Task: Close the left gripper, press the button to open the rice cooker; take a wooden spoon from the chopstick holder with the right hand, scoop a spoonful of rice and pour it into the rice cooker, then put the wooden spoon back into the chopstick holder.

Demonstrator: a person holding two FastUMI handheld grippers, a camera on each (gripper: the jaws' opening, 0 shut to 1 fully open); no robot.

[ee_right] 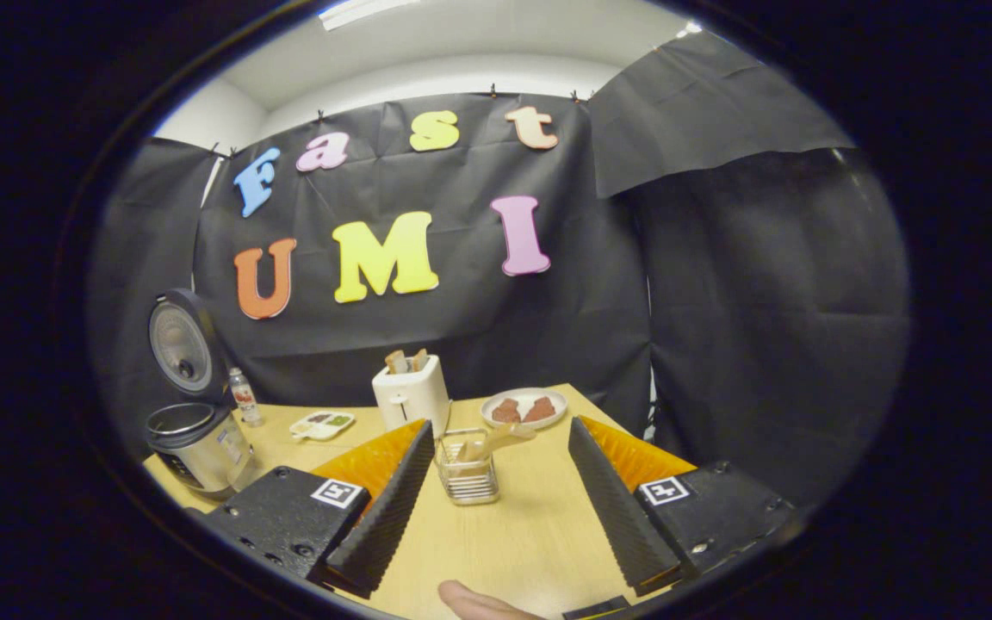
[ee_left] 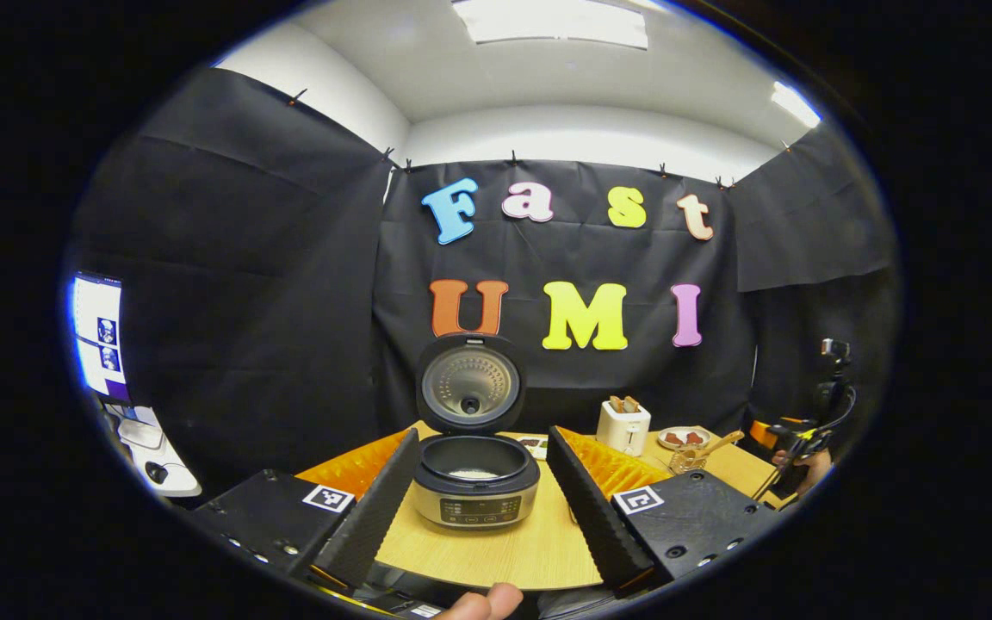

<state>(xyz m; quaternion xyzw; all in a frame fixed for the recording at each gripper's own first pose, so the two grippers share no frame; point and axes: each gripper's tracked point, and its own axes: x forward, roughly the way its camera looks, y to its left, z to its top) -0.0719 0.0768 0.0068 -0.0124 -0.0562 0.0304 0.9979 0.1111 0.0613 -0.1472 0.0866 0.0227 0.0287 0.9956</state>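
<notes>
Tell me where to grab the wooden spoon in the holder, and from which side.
Grip the wooden spoon on the handle that sticks out above the wire holder, leaning toward the plate. Bring the right tool, now open, down from above: the holder's walls block its lower part, so only that handle is free.

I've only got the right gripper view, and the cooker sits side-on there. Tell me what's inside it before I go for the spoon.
Observer: In the left gripper view the rice cooker faces the camera with its lid up, and a pale layer, seemingly rice, lies at its bottom.
Operator: Report the left claw.
Observer: The left claw is open, jaws wide apart, holding nothing, with the cooker seen between them.
Operator: Now the booth's far left.
Observer: A lit screen stands there.
</notes>
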